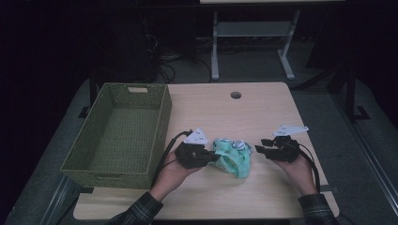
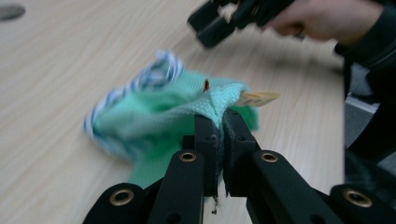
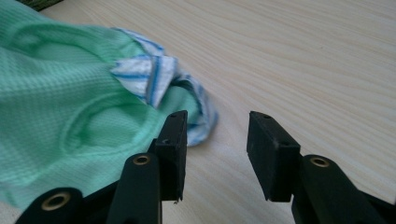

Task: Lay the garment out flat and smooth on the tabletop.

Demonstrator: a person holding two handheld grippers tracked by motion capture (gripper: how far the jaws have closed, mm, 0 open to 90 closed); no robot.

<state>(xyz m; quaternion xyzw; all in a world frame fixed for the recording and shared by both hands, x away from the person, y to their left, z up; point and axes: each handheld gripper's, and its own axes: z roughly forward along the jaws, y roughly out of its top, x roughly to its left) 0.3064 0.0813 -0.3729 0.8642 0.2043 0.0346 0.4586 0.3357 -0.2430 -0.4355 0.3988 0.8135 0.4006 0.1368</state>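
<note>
A crumpled green cloth [image 1: 232, 155] with a blue-and-white striped edge lies on the wooden table [image 1: 225, 112] between my two hands. My left gripper [image 1: 214, 156] is shut on a raised fold of the green cloth [image 2: 159, 112]; the jaws pinch the fabric [image 2: 219, 105], and a small tan tag [image 2: 259, 98] sticks out beside them. My right gripper [image 1: 258, 150] sits just right of the cloth, open, with bare table between its jaws. In the right gripper view the green cloth [image 3: 60, 102] with its striped edge [image 3: 149, 77] lies to the left of my right gripper [image 3: 217, 144].
A green woven basket [image 1: 160, 123] stands on the left part of the table, right beside my left hand. A round cable hole [image 1: 235, 95] is near the table's far edge. A desk frame [image 1: 253, 33] stands on the floor behind.
</note>
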